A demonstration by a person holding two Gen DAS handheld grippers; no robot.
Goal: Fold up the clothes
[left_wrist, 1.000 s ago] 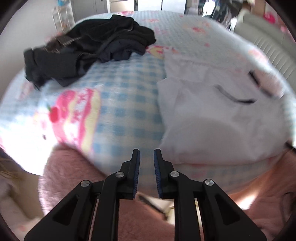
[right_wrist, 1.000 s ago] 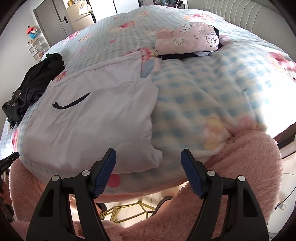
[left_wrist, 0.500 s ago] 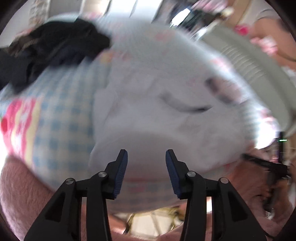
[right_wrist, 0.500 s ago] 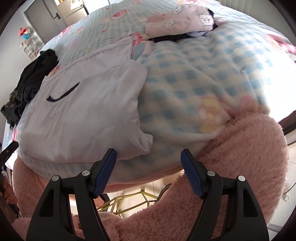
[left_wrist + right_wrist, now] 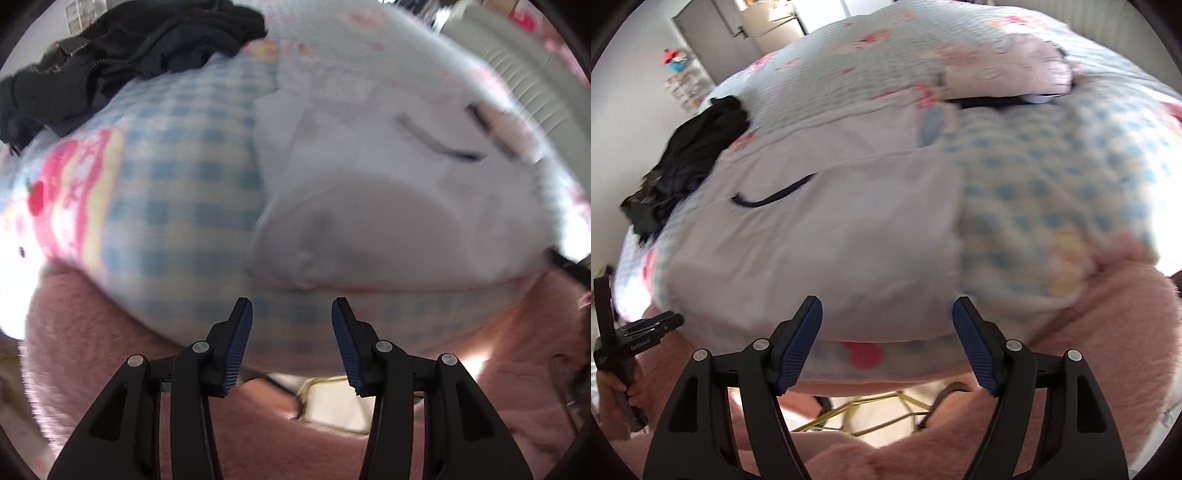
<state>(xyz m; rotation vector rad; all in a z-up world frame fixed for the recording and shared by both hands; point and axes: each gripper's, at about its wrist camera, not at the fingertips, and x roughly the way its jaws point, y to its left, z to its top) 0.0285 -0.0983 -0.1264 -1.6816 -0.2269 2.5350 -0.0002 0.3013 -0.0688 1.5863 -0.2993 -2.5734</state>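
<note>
Bed with a blue-checked cartoon blanket fills both views; a pink fuzzy blanket hangs along its near edge.

Left wrist view: left gripper sits just short of the bed edge, jaws moderately apart, nothing between them. White garment lies flat on the bed, right of centre, its near hem just ahead of the fingertips, not touching. A dark curved mark on it is visible; frame is blurred. Pile of black clothes sits far left, well apart from the white one.

Right wrist view: right gripper has jaws wide, empty, aimed at the near edge of the white garment, whose hem lies just past the fingertips. Black clothes lie at far left. A pink folded item rests at the far right of the bed on something dark. A hand at lower left holds the other gripper.
</note>
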